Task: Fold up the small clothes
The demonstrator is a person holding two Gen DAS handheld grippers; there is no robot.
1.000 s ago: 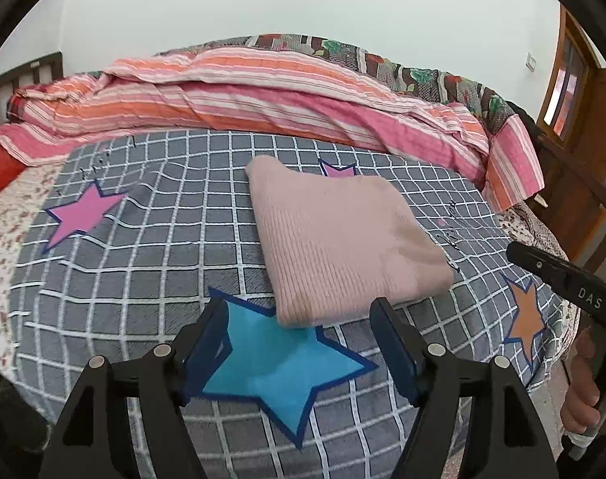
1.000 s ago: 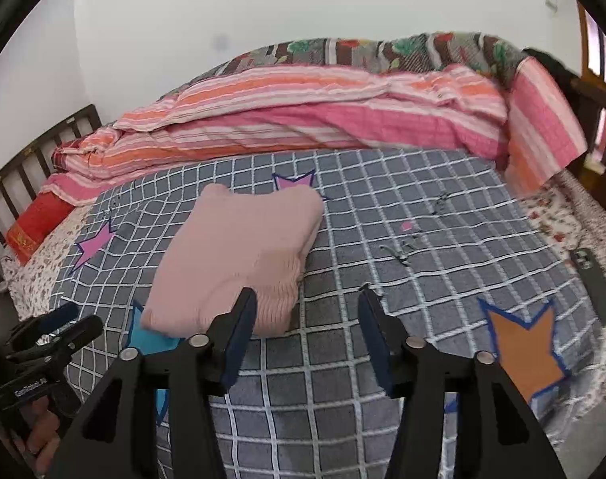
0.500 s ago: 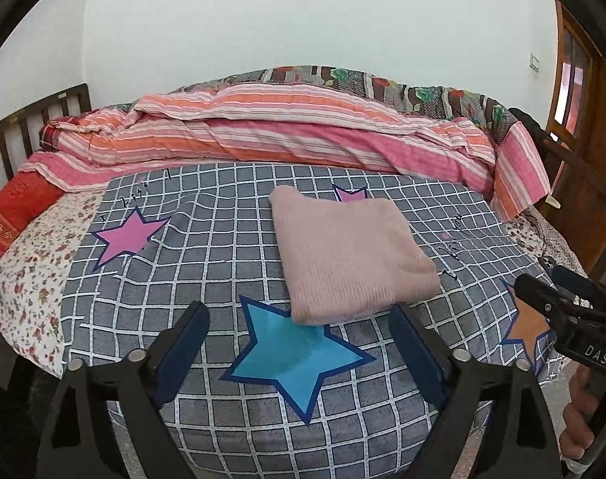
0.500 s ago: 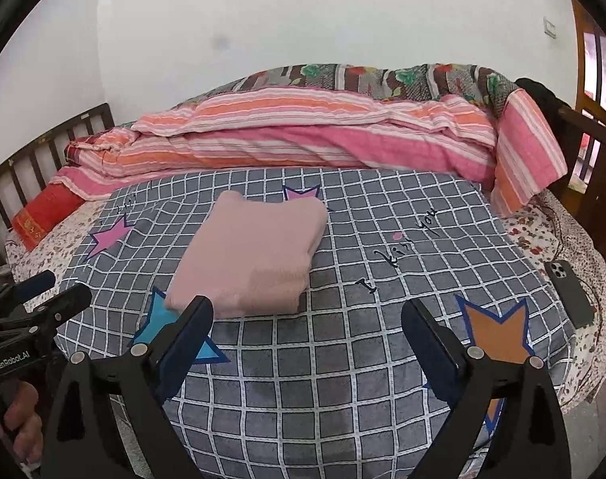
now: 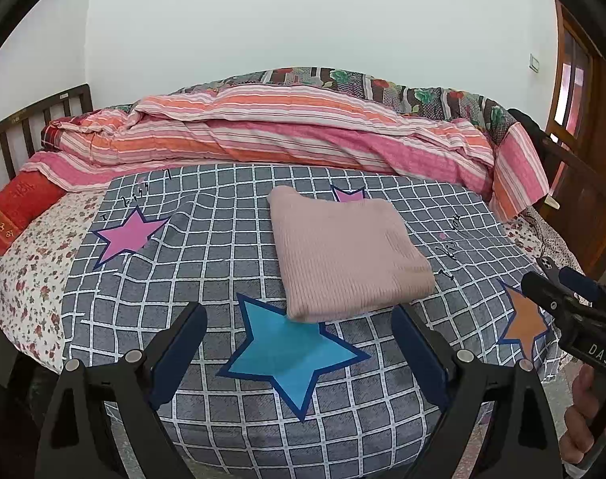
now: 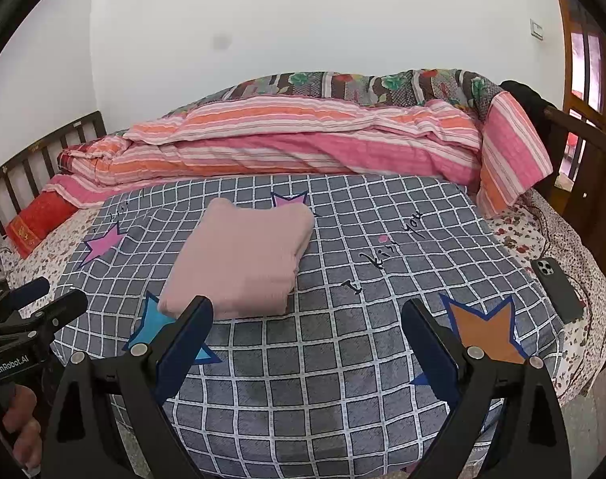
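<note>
A pink knitted garment [image 5: 344, 253] lies folded into a neat rectangle on the grey checked blanket [image 5: 191, 271], near the bed's middle; the right wrist view shows the garment [image 6: 243, 257] left of centre. My left gripper [image 5: 299, 343] hangs open above the blanket's front part, short of the garment, with nothing between its fingers. My right gripper [image 6: 306, 333] is also open and empty, back from the garment's near right corner. Each gripper shows at the edge of the other's view, held by a hand [image 6: 21, 423].
A striped pink and orange quilt [image 5: 287, 131] is bundled along the back of the bed. A dark phone [image 6: 556, 289] lies on the flowered sheet at the right edge. A red cushion [image 5: 17, 209] and wooden headboard [image 5: 31, 127] stand at the left, a wooden door [image 5: 582, 147] at the right.
Both grippers have opened wide and pulled back and up from the folded garment, which has stayed in place on the blanket.
</note>
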